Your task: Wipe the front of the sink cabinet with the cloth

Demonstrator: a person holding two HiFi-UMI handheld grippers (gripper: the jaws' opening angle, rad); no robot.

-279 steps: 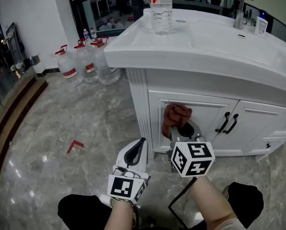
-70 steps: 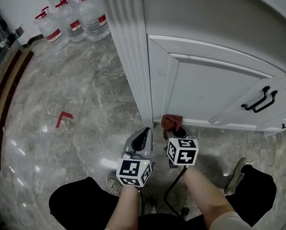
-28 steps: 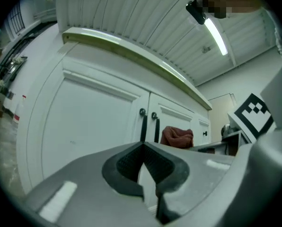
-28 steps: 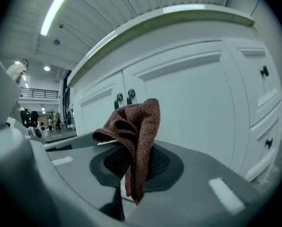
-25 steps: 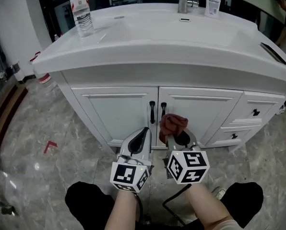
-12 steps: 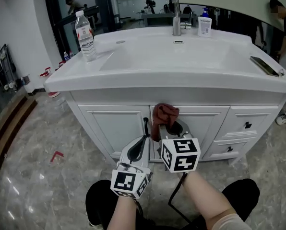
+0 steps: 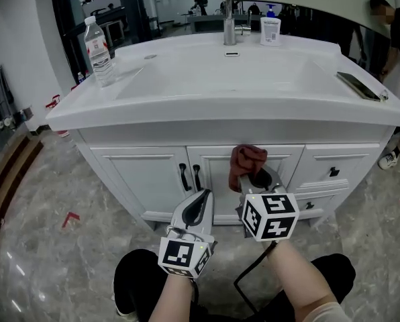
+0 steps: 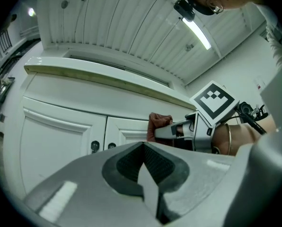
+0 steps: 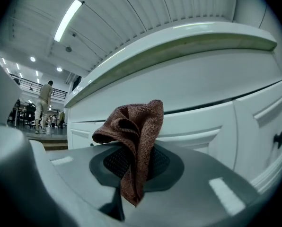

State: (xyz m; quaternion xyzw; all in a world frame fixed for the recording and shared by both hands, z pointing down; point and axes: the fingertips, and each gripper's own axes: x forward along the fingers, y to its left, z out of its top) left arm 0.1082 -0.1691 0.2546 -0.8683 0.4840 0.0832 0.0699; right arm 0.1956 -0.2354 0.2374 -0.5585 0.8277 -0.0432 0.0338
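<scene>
At left, the left gripper [image 7: 203, 195] hangs low before the sink cabinet [image 7: 143, 180], its jaws pressed together on nothing, tips aimed at the paired door handles [image 7: 190, 178]. Just to its right, the right gripper [image 7: 255, 182] pinches a bunched reddish-brown cloth [image 7: 246, 164], which stands up out of the jaw tips and folds over toward the white front. The cloth lies ahead of those jaws, between them and the right-hand door [image 7: 220, 168], near the door's edge beside the drawers [image 7: 331, 173]. Whether it is touching the panel cannot be told. The right gripper is plainly the nearer one for the wipe, which likely calls for pressing straight forward, then sweeping sideways across the panels.
</scene>
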